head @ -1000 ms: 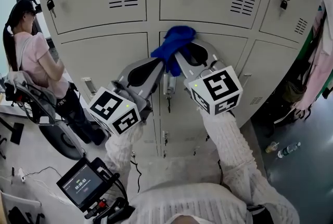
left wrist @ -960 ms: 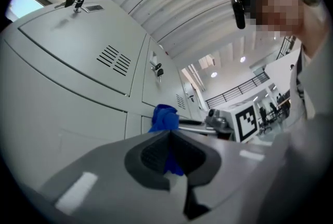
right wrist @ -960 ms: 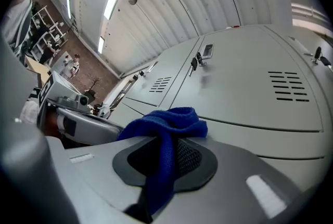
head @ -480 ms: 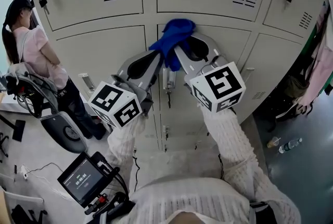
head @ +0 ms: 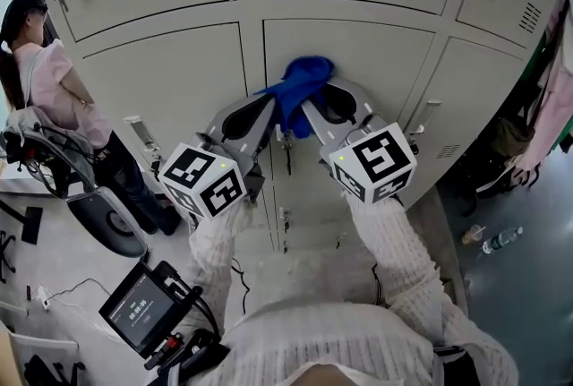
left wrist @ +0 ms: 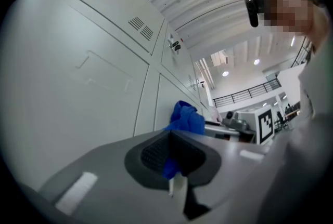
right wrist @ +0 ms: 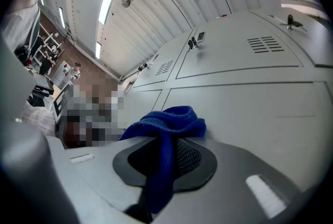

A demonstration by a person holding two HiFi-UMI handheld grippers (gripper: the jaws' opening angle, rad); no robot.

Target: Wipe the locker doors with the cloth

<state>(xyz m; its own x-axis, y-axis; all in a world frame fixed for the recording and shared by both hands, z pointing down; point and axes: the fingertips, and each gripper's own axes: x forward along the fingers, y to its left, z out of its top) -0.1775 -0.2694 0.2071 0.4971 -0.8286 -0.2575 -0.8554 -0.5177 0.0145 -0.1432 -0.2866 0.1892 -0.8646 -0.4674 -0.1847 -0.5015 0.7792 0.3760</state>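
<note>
Locker door (head: 358,53) is being pressed with cloth (head: 303,78), judged soft and limp, being clamped at bunched folds by left tongs (head: 271,104) and right tongs (head: 311,105)

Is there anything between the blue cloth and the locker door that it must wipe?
Nothing visible does. The blue cloth, clamped in the left tongs and the right tongs, seems to rest directly against the locker door.

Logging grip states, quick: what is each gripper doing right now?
Left gripper: shut on the cloth.
Right gripper: shut on the same cloth.
</note>
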